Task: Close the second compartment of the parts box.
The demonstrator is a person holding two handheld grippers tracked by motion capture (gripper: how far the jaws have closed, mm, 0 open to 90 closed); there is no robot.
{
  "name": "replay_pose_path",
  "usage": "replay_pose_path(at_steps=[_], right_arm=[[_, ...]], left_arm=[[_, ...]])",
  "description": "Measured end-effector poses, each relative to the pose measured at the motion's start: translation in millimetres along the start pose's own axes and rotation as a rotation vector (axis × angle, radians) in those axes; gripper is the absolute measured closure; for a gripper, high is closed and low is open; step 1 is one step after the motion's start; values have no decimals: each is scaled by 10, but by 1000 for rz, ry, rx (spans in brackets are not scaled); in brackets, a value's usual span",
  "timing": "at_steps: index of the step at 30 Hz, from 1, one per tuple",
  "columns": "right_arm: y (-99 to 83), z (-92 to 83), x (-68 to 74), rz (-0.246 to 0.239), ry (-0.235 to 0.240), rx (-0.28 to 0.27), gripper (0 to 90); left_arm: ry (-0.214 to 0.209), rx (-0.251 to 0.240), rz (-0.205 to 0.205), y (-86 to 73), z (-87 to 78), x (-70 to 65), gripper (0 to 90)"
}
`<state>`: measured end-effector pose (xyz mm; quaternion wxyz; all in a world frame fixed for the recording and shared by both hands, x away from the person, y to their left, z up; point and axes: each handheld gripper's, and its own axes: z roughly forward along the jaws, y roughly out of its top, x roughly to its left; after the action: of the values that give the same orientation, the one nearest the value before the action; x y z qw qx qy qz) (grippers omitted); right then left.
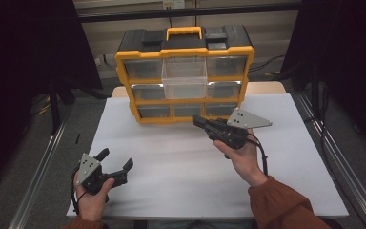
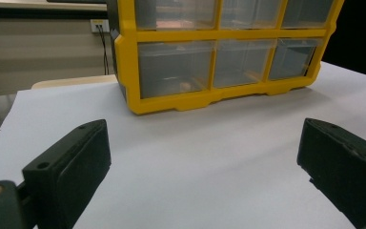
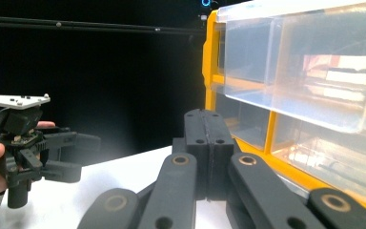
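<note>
A yellow and black drawer cabinet point(image 1: 138, 95) with clear drawers stands at the far middle of the white table point(image 1: 181, 167). Its top middle drawer point(image 1: 184, 78) is pulled out toward me; in the right gripper view this clear drawer point(image 3: 305, 62) juts out at upper right and I cannot tell its contents. My right gripper point(image 1: 196, 120) hovers just in front of the cabinet's bottom row, its jaws pressed together point(image 3: 208, 119) with nothing between them. Near the front left, my left gripper point(image 1: 116, 159) is held low over the table, its jaws wide apart point(image 2: 202, 138) and empty, pointing at the cabinet point(image 2: 219, 62).
The right gripper view also shows the left gripper point(image 3: 83, 157) in a hand at far left. Metal rails point(image 1: 43, 162) run along both sides of the table. A wall socket with cables point(image 2: 97, 26) sits behind the cabinet. Bare white tabletop lies between the two grippers.
</note>
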<state>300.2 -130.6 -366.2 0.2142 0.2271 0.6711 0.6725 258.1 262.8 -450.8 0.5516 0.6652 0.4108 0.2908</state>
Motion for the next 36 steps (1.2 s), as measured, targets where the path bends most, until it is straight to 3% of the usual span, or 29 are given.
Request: replay_pose_path(at_steps=[5,13,14,16,25,27,28,36], right_arm=[[33,58,-9,-9,-1,-3,900],[104,166,-72,-30,-21,-25,900],[107,176,-78,-34,-24,-21,900],[106,201,-99,-37,-35,-19,900],[57,261,-185,-37,-66,-17,900],[61,268,-195,-36,-78,-17,900],[61,271,-206,-37,-80,-17,900],[48,296,-305,-35,-99,-11,900]], left_arm=[[-14,-12,-13,-1,3,1,42],[-9,-4,1,2,-7,9,42],[-11,-15,-18,1,0,-3,42],[-15,0,2,3,-9,10,42],[-7,-4,3,2,-13,22,42],[-12,-15,-18,-1,-8,11,42],[-14,-2,3,2,-16,20,42],[-10,-5,-4,1,-12,19,42]])
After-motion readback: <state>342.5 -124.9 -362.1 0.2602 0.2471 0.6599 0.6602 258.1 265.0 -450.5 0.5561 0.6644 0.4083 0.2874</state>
